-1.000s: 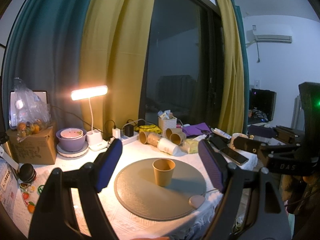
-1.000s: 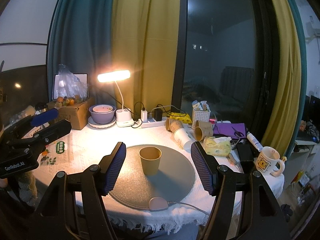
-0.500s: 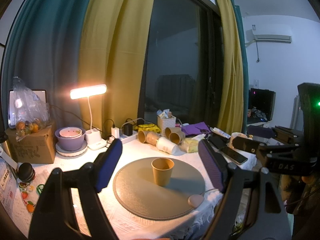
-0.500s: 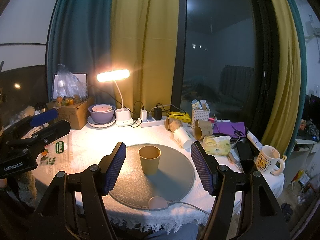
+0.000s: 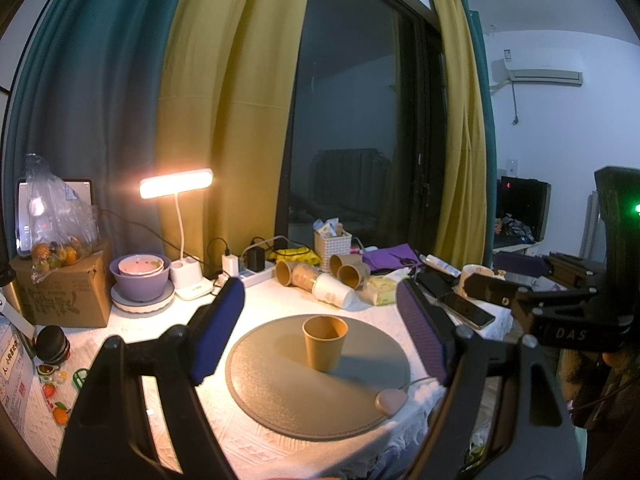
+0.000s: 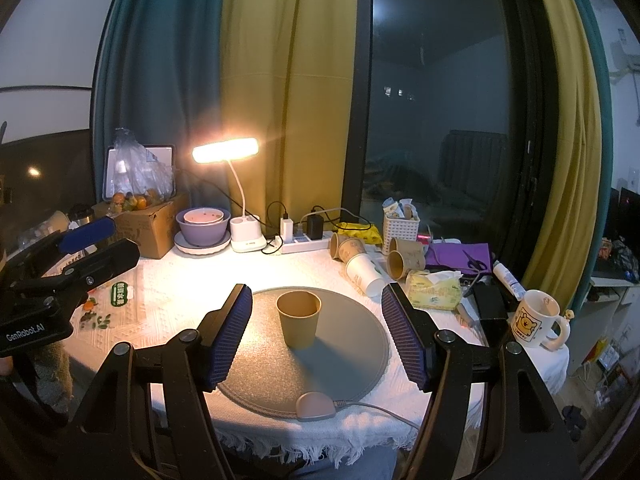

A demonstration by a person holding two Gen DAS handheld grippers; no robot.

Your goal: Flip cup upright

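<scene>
The brown paper cup (image 6: 298,323) already stands upright, mouth up, mid round grey mat (image 6: 352,364), so the flip looks done. Both the left gripper (image 5: 320,330) and right gripper (image 6: 316,330) hang back, spread wide, holding nothing, probably just clearing off.

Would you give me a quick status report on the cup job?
Left gripper open, empty. Right gripper open, empty. Brown cup upright on grey mat, untouched. Nothing between grippers and cup.

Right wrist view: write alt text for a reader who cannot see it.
A brown paper cup stands upright, mouth up, on a round grey mat, framed by the open right gripper. A lit desk lamp and tipped-over cups sit behind.
</scene>
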